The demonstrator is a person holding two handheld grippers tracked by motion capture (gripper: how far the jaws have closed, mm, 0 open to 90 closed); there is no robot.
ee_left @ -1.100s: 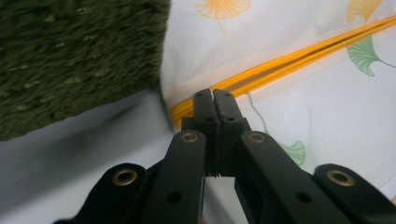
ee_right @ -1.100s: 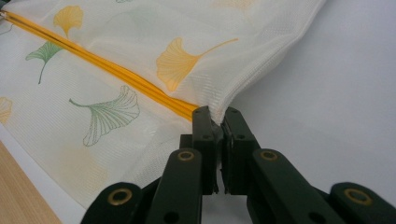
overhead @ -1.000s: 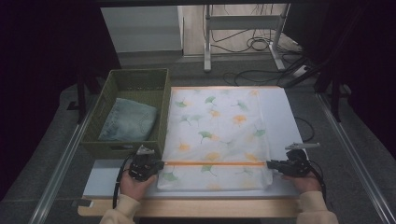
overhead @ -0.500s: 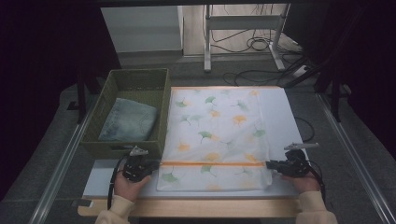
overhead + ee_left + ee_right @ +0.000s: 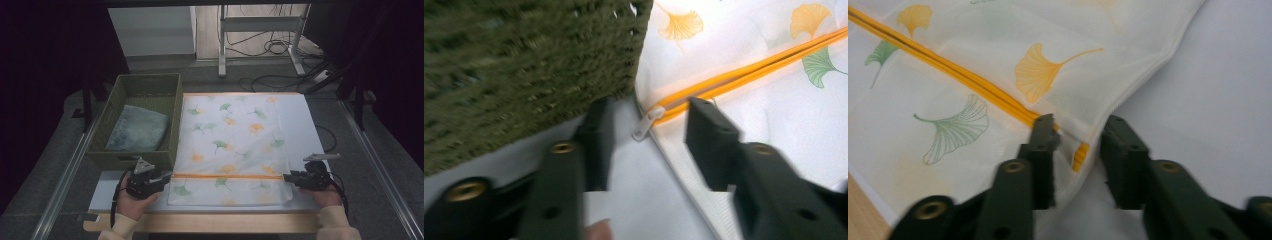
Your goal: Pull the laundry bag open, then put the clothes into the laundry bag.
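A ginkgo-print laundry bag (image 5: 232,145) is laid flat on the white table (image 5: 305,120), just beside a green woven basket (image 5: 145,85) that holds folded denim (image 5: 137,130). At either end of the bag's orange zipper (image 5: 227,176), the left tool (image 5: 162,179) and right tool (image 5: 288,177) have just been opening: the jaws stand apart, the pull tab (image 5: 646,123) lying free between the left pair, probably after a closing pull. Beyond the basket, cables (image 5: 270,47) cross a grey floor (image 5: 165,67).
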